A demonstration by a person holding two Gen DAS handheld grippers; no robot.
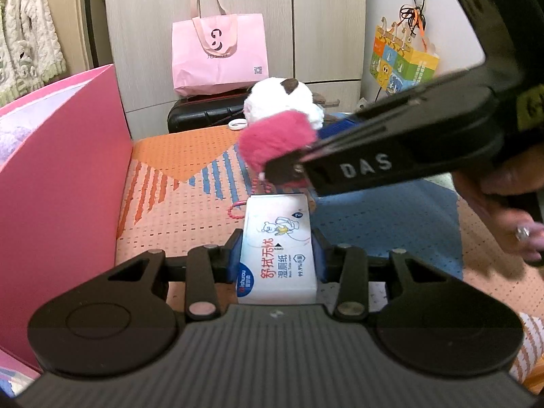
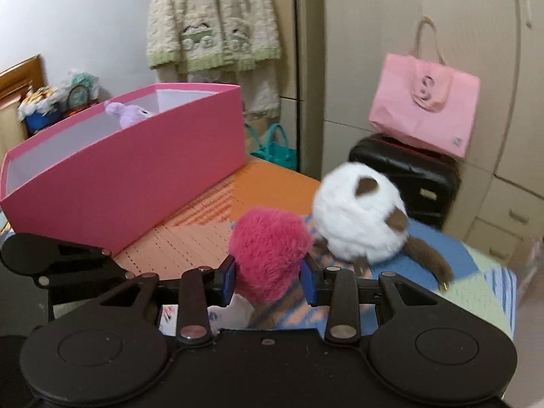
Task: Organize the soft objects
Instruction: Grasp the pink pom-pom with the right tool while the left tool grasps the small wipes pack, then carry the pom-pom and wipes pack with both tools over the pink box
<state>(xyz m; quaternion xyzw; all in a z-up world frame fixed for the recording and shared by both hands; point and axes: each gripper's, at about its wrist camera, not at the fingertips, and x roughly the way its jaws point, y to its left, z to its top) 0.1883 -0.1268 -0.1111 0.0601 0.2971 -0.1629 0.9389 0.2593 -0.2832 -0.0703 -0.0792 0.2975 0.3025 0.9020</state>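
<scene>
A pink box (image 2: 136, 176) stands at my left on the patterned mat (image 1: 190, 204), a purple plush (image 2: 127, 114) inside it. A white-and-brown plush (image 2: 360, 217) lies farther off, right of the box. My left gripper (image 1: 277, 258) is clamped on a wet-wipes pack (image 1: 277, 248). My right gripper (image 2: 268, 277) pinches a pink fluffy pom-pom (image 2: 268, 251), held above the pack.

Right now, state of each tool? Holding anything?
Left tool: shut on the wet wipes pack.
Right tool: shut on the pink fluffy pompom.
</scene>
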